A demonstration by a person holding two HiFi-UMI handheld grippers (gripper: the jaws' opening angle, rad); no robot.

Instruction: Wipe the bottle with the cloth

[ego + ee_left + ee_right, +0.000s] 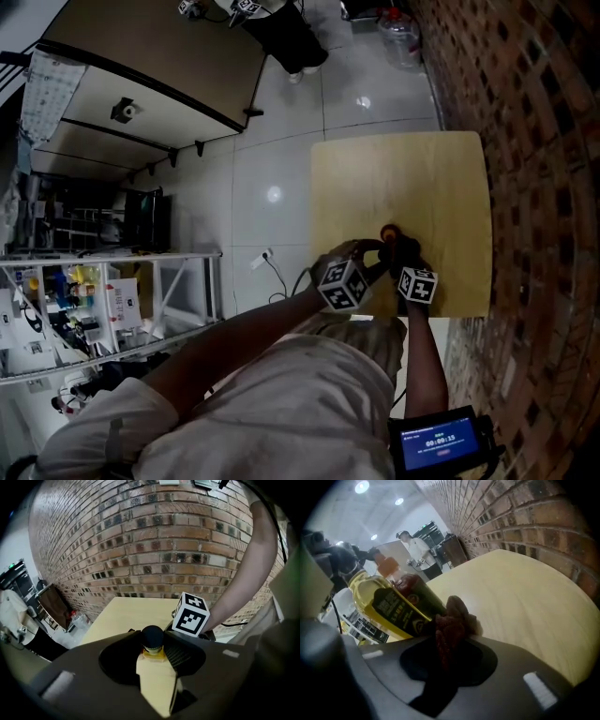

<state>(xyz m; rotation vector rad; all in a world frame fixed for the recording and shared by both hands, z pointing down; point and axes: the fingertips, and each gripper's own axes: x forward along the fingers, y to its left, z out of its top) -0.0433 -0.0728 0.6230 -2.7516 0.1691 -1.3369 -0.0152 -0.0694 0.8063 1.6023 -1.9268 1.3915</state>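
A bottle (391, 604) of yellow oil with an orange cap and a dark label leans in the right gripper view. In the left gripper view the bottle (157, 679) runs between the jaws, cap end (152, 638) away from the camera. My left gripper (152, 644) is shut on it. My right gripper (450, 637) is shut on a dark red cloth (451, 623), whose bunched end touches the bottle's label. In the head view both grippers, left (368, 253) and right (403, 251), meet at the bottle (388, 231) over the near part of the wooden table (403, 178).
A brick wall (534, 187) runs close along the table's right side. The table's near edge (441, 315) lies just under the grippers. A shelf rack (103, 300) stands at the left. A person (281, 33) and a water jug (401, 37) are far off.
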